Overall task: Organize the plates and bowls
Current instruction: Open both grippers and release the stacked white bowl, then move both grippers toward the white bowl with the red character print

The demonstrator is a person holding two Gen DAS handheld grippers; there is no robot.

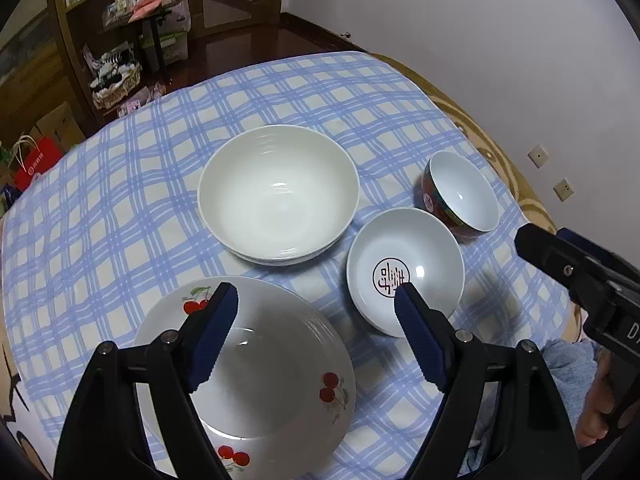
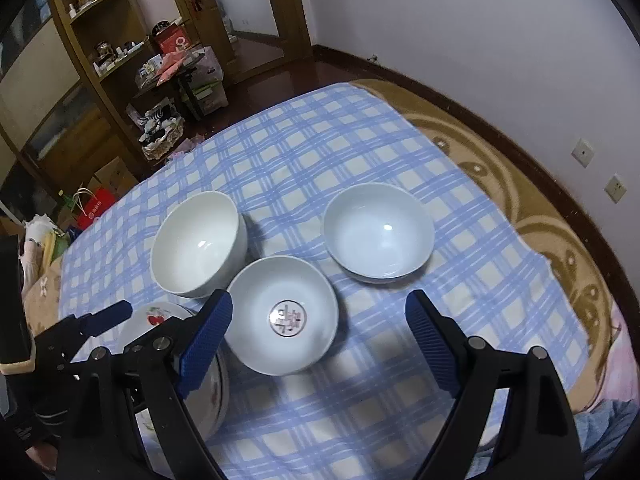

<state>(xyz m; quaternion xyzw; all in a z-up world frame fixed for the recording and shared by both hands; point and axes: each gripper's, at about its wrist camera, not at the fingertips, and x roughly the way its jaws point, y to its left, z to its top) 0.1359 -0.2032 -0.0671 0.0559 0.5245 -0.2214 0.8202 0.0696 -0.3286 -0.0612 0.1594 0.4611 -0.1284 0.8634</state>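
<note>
Four dishes lie on a bed (image 1: 120, 184) covered by a blue checked sheet (image 1: 380, 104), with a brown patterned blanket (image 2: 532, 208) showing along its right edge. A wooden shelf unit (image 2: 80, 60) stands far left against the wall.

Largest is the white bowl (image 1: 278, 192), sitting mid-sheet on what looks like a second white dish, only its rim showing. Near left of it lies the cherry plate (image 1: 280, 364), with a white ribbed dish resting in it. Right of the white bowl, just beside it, is the stamped bowl (image 1: 404, 268), white with a red round mark inside. Far right of that, touching or nearly touching its rim, stands the red bowl (image 1: 460, 196), white inside and tilted toward the camera in the left wrist view.

In that view the left gripper (image 1: 316, 300) hangs above the cherry plate with its jaws wide apart and nothing between them. In the right wrist view the right gripper (image 2: 320, 312) hangs above the stamped bowl (image 2: 284, 316), jaws also spread wide and gripping nothing; the bowl sits below the gap, apart from the pads.
</note>
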